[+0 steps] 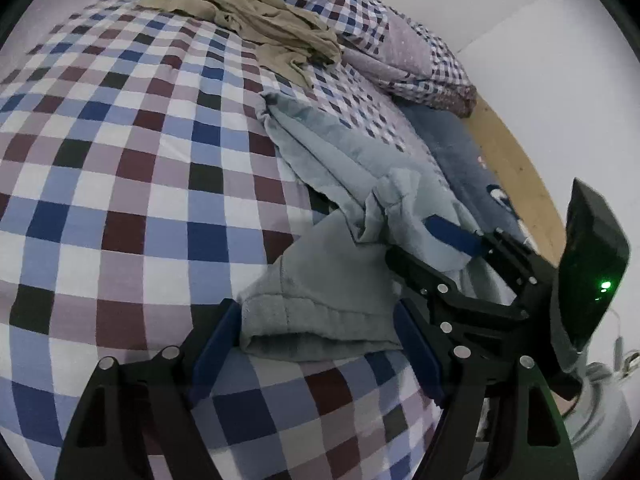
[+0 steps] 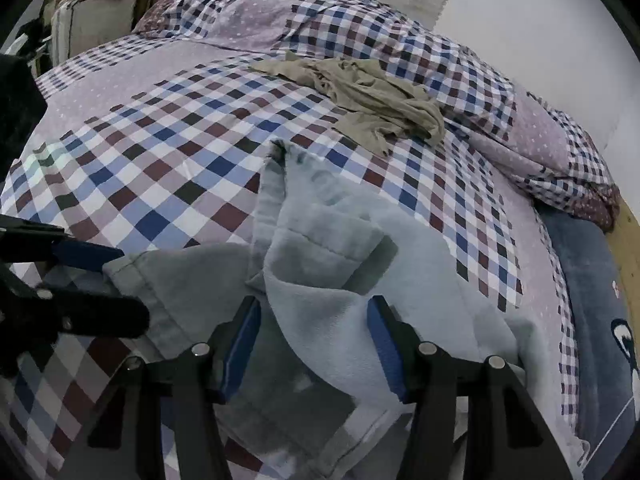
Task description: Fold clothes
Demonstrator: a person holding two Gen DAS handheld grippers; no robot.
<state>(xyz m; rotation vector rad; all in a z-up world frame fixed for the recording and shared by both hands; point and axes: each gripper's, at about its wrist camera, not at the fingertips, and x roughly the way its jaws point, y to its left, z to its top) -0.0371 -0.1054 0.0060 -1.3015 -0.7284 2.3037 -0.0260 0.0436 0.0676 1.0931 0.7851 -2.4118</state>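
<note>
A light grey-blue fleece garment (image 1: 340, 184) lies rumpled on the checked bedcover (image 1: 120, 160). In the left wrist view its hemmed end (image 1: 320, 320) sits between the blue pads of my left gripper (image 1: 316, 348), which stands open around it. My right gripper's blue fingertip (image 1: 452, 236) rests against a fold further along the garment. In the right wrist view my right gripper (image 2: 312, 344) is open, straddling a raised fold of the same garment (image 2: 332, 256). The left gripper's blue fingertip (image 2: 88, 254) touches the garment's left edge. A crumpled beige garment (image 2: 380, 96) lies farther up the bed.
A bunched checked quilt (image 2: 540, 148) lies along the wall at the right. A dark blue blanket (image 2: 592, 280) and a wooden bed edge (image 1: 508, 160) border the right side. The checked cover (image 2: 160, 152) stretches away to the left, with stacked items (image 2: 96, 12) beyond it.
</note>
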